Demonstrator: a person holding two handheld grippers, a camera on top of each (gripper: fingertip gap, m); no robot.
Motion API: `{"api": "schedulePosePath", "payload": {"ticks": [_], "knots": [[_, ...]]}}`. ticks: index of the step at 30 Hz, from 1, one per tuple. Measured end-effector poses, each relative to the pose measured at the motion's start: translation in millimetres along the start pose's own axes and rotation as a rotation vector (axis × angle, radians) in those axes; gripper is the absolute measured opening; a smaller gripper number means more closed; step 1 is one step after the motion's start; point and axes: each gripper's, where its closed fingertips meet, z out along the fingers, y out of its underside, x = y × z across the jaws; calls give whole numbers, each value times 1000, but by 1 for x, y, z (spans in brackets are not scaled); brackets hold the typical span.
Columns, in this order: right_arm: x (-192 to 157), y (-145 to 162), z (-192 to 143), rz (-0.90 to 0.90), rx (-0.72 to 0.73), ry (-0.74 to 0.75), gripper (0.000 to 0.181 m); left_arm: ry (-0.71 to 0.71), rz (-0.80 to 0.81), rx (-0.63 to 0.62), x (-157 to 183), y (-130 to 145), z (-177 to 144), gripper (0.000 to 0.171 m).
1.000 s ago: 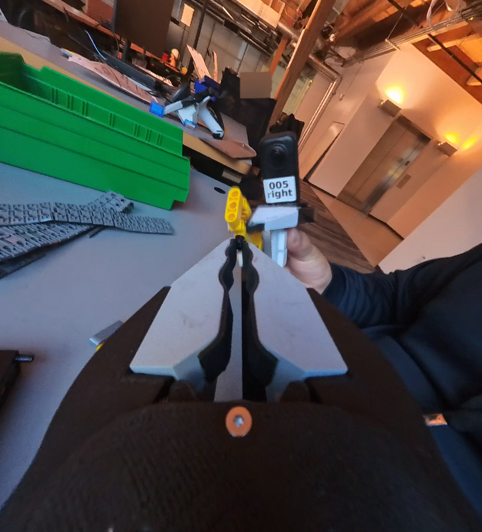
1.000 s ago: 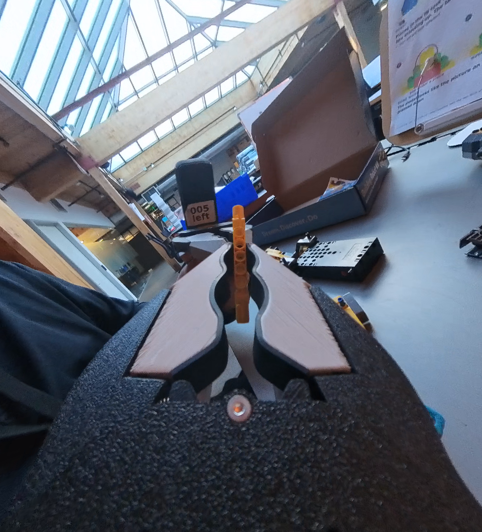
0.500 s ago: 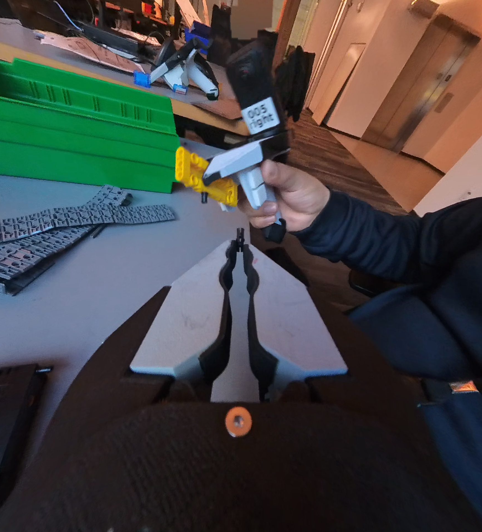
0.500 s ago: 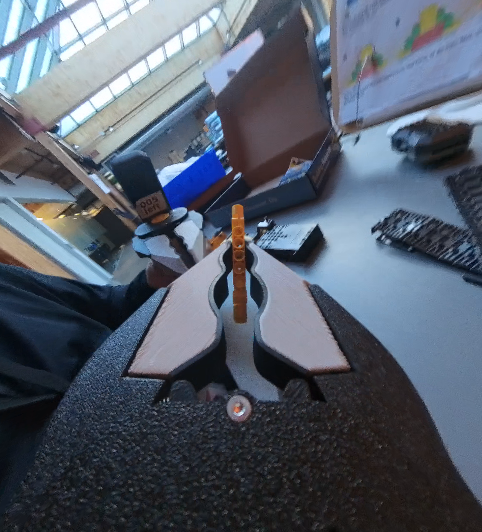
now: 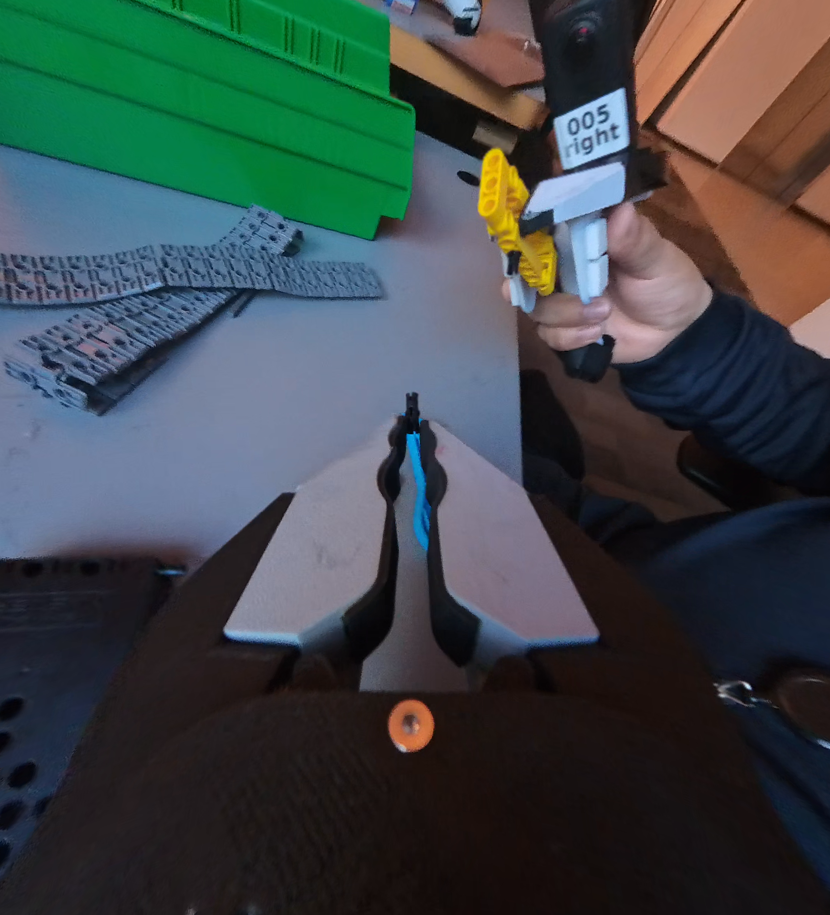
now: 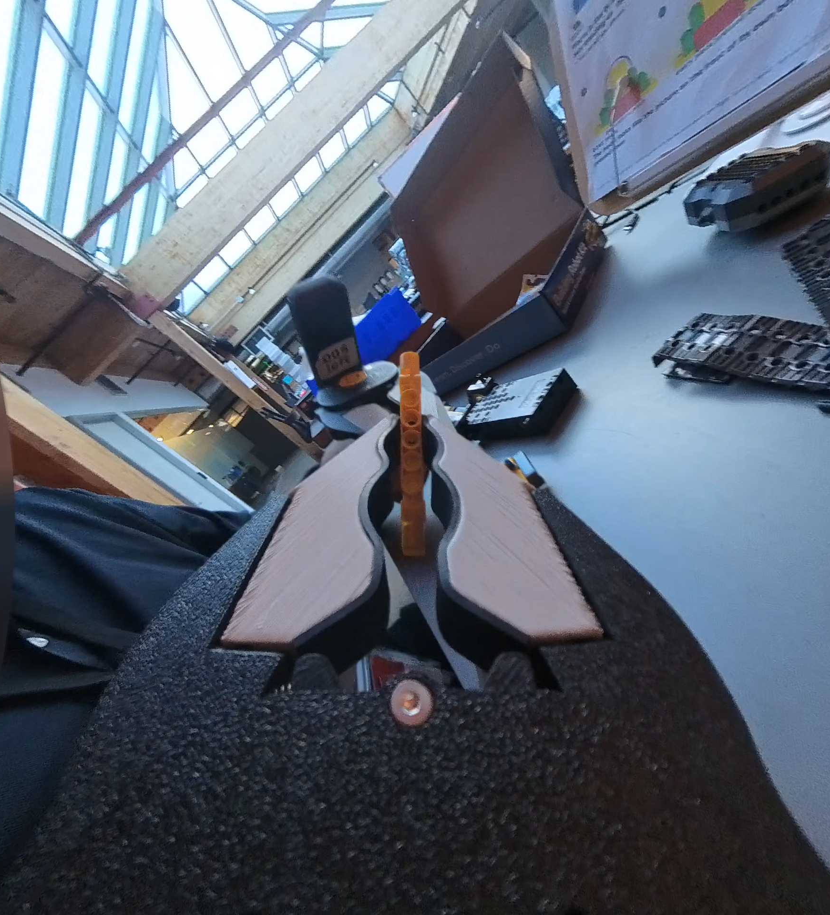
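Observation:
My left gripper [image 5: 412, 421] is shut on a small black pin [image 5: 411, 407] that sticks out past its tips, above the grey table [image 5: 264, 411] near its right edge. A blue strip [image 5: 419, 487] shows between its fingers. My right gripper [image 6: 410, 426] is shut on a yellow-orange holed beam assembly [image 6: 411, 445], held upright in the air. In the left wrist view the right gripper [image 5: 534, 223] is up and to the right, held by a hand [image 5: 635, 292], with the yellow assembly [image 5: 509, 218] in it. The two grippers are apart.
A green bin [image 5: 180, 104] stands at the back left. Grey track strips [image 5: 155, 287] lie in front of it. A black perforated plate [image 5: 31, 658] lies at the near left. An open cardboard box [image 6: 492, 232], a black block [image 6: 521, 401] and dark tracks [image 6: 759, 351] lie on the table. The gap from one gripper's tips to the other's is roughly 8 cm.
The left gripper has pulled back and down from the yellow assembly, the black pin still in its tips. The right gripper has lifted away to the upper right.

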Motion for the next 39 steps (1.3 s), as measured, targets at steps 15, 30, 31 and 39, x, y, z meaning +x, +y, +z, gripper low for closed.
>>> {"api": "schedulePosePath", "payload": {"ticks": [15,30,31,39], "knots": [[16,0,-33,-28,10,93,3,27,58,-549,-65,32,59,20],[-2,13,-9,-58,-46,29,2,338,95,-232,55,-23,47,23],[-3,14,-7,-66,-52,32,3,375,79,-213,64,-27,47,22],[-14,15,-1,-53,-39,-20,2,395,14,-136,63,-35,44,3]]}}
